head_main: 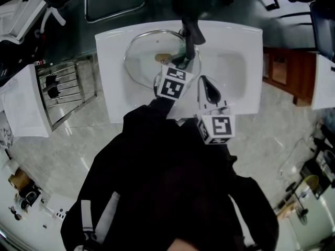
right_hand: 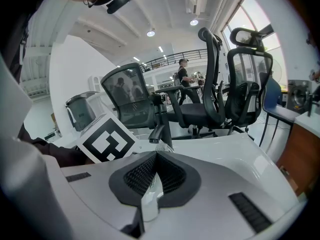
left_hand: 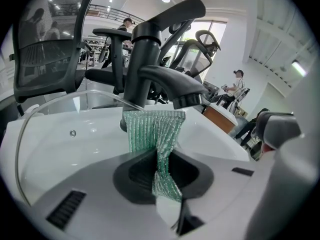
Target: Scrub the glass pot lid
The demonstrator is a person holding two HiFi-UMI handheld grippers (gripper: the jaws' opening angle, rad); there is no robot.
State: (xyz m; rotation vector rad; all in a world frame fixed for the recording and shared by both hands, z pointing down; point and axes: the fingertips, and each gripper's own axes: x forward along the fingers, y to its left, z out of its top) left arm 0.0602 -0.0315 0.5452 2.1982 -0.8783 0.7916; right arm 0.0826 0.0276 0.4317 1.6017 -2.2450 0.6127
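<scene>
Head view alone showed glass pot lid [head_main: 141,56]: round, clear, thin-rimmed, lying in white glossy sink [head_main: 238,69], upper centre of frame, beside black faucet [head_main: 191,29]. Left gripper [head_main: 181,63] reached lid's right edge. Left gripper view added detail head view lacked: fingers clamped on green scrub cloth [left_hand: 154,131], ribbed glittery mesh, fanning up beneath spout. Right gripper [right_hand: 151,180]: fingers pressed together, nothing between, held lower right of lid.
</scene>
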